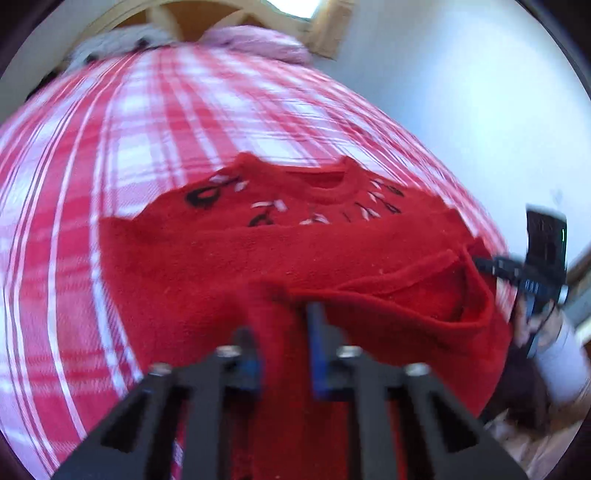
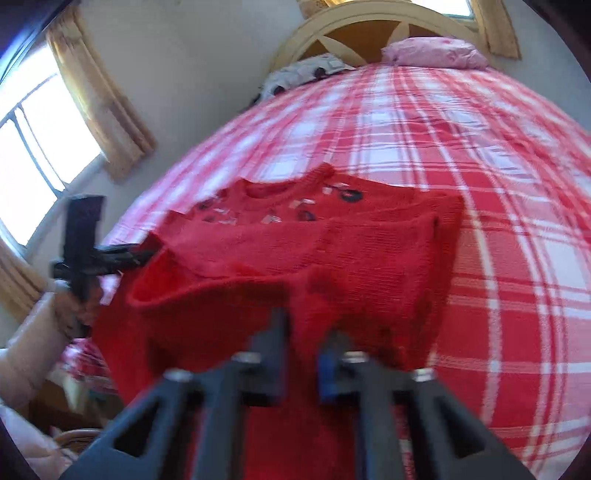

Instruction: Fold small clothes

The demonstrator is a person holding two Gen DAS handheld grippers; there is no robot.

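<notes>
A bed (image 2: 480, 155) covered by a red-and-white plaid sheet (image 1: 122, 122) carries a red sweater (image 2: 332, 236) lying near its foot with the neckline toward the headboard (image 2: 354, 33), where a pink pillow (image 2: 436, 51) and a white patterned pillow (image 2: 306, 70) rest side by side.

Red sweater (image 2: 332, 251): 1. Gripper: 2, left gripper (image 1: 284, 332), right gripper (image 2: 306, 343). Bed (image 2: 480, 166): 1. Pillows: 2, pink pillow (image 2: 432, 51), patterned pillow (image 2: 306, 72). Window (image 2: 33, 140): 1.

Bare plaid bedspread (image 2: 480, 184) beyond sweater (image 2: 332, 251); pillows (image 2: 432, 51) far off.
</notes>
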